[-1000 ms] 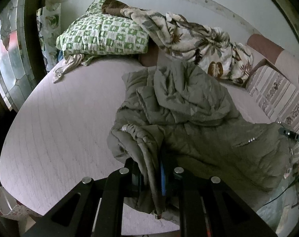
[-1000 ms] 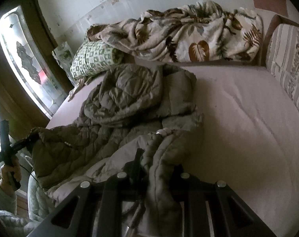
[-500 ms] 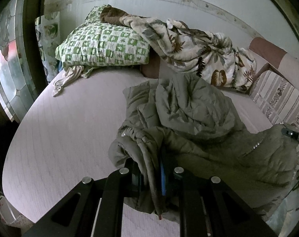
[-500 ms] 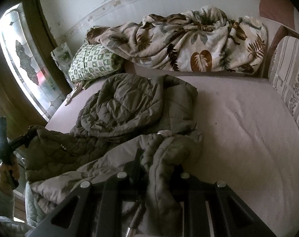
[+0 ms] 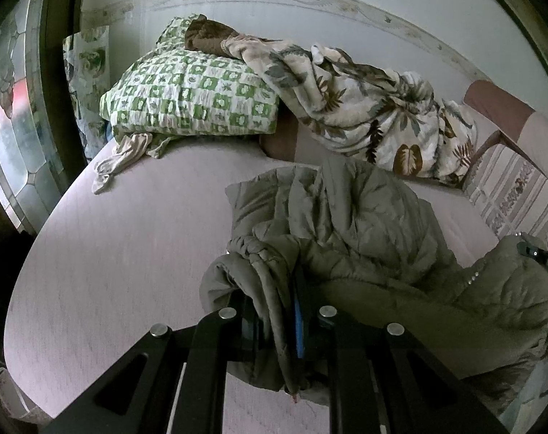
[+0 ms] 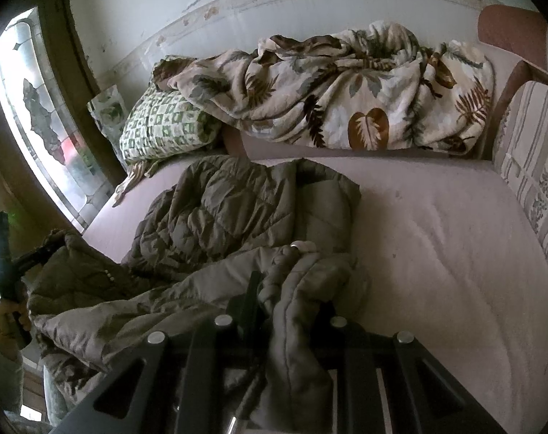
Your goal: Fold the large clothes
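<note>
Left wrist view showed the left gripper (image 5: 274, 322) clenched on one bunched edge of the olive quilted puffer jacket (image 5: 364, 238) and the right gripper (image 6: 292, 311) clamped on another, apparently holding it taut over the pale pink mattress (image 5: 129, 253) for folding.

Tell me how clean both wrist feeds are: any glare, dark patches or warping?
Left wrist view: fisheye bends the wall border; dim overall, the quilted coat murky between the left gripper fingers. Right wrist view: the stained-glass window blows out bright at left, the coat fold in the right gripper sits in shadow; no motion blur evident.
</note>
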